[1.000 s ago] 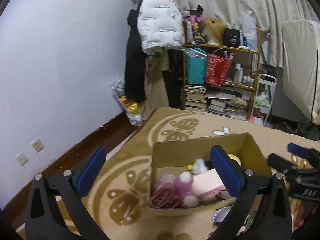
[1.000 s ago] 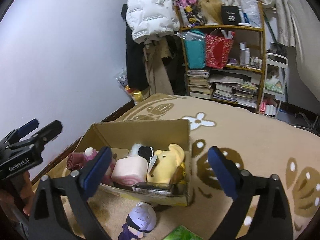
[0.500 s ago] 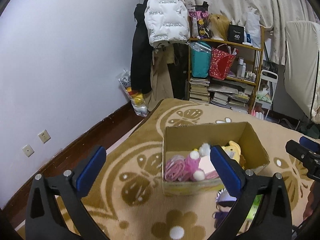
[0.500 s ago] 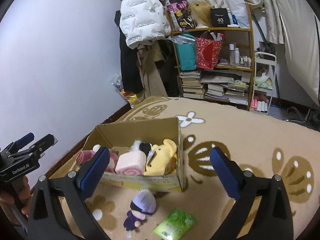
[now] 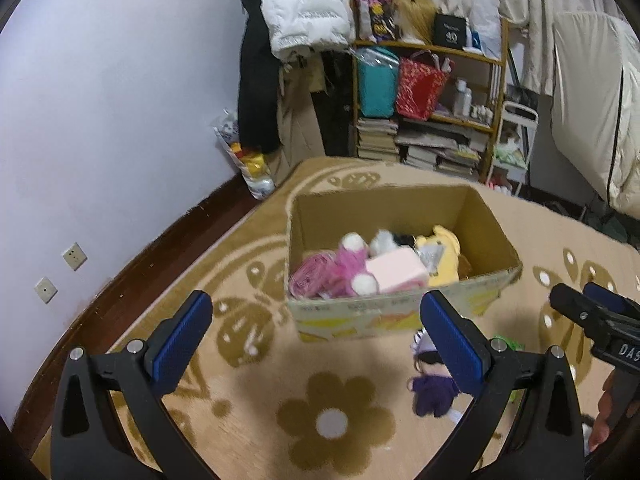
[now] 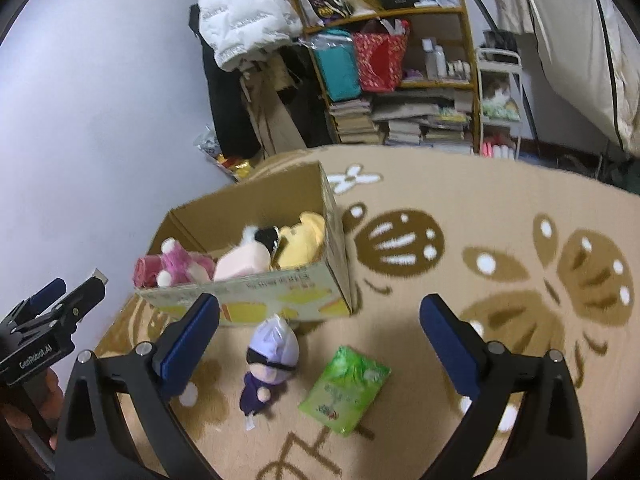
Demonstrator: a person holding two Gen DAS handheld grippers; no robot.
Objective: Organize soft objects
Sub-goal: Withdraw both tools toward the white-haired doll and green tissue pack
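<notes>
Both grippers hang above the carpet (image 6: 500, 216), tilted down toward it. The left gripper (image 5: 316, 336) and the right gripper (image 6: 320, 336) both have jaws wide apart, holding nothing. The cardboard box (image 6: 280, 300) contains plush toys; a purple-haired doll (image 6: 268, 364) and a green packet (image 6: 344, 388) lie just before it.

Left view: purple doll (image 5: 434, 388) partly behind finger pad; green packet (image 5: 508, 343) mostly hidden. Box print (image 6: 276, 283) blurred.
</notes>
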